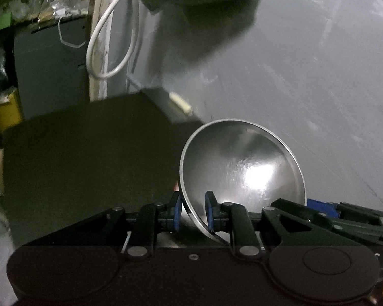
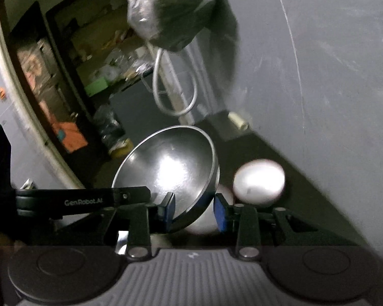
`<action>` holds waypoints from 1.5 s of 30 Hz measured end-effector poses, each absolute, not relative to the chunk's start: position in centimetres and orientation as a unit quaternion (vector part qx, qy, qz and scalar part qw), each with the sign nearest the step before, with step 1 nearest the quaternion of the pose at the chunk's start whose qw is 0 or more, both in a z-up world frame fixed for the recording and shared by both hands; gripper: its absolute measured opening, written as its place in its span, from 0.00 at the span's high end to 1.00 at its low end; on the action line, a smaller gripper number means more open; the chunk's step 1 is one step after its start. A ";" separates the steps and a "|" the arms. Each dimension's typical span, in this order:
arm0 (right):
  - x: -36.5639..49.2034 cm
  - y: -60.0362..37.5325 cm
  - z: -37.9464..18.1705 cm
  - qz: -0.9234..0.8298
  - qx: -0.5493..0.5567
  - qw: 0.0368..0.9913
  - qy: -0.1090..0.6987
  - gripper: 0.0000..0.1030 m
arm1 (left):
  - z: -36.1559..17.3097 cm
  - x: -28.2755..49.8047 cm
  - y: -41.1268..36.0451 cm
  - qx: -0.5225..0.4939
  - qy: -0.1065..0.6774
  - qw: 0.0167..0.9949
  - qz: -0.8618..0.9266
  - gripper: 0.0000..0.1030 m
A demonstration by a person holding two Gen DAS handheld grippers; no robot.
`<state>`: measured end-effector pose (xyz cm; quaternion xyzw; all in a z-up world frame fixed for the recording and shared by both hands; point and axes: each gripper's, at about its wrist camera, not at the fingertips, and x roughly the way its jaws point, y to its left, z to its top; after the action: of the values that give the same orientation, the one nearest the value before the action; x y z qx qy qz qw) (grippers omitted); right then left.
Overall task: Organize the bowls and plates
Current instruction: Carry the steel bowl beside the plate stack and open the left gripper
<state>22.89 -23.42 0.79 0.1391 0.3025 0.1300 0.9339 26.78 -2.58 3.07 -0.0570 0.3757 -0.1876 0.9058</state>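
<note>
Each gripper's jaws are clamped on the rim of a steel bowl: the left gripper (image 1: 193, 213) holds one bowl (image 1: 242, 168), the right gripper (image 2: 195, 213) holds another bowl (image 2: 169, 165), probably so both can be carried above the dark desk (image 1: 89, 153).

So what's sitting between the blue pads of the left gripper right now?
The rim of a steel bowl. In the left wrist view the left gripper pinches the bowl's wall, one pad inside and one outside, nothing else there.
</note>
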 end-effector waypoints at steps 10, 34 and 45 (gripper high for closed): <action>10.9 -21.1 -0.8 0.171 0.126 0.901 0.380 0.64 | 0.4 13.6 1.1 -0.069 0.448 0.871 -0.189 0.78; 5.9 -17.0 -4.8 0.187 0.068 0.856 0.477 0.64 | -4.4 7.2 3.2 -0.042 0.539 0.826 -0.161 0.76; 5.6 -17.8 -3.9 0.174 0.069 0.866 0.464 0.46 | -3.3 7.2 4.8 -0.048 0.522 0.838 -0.153 0.40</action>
<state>5.59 -17.77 -3.94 0.0693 0.4638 0.1735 0.8660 7.18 4.77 -3.28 -0.0485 0.5219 -0.1533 0.8377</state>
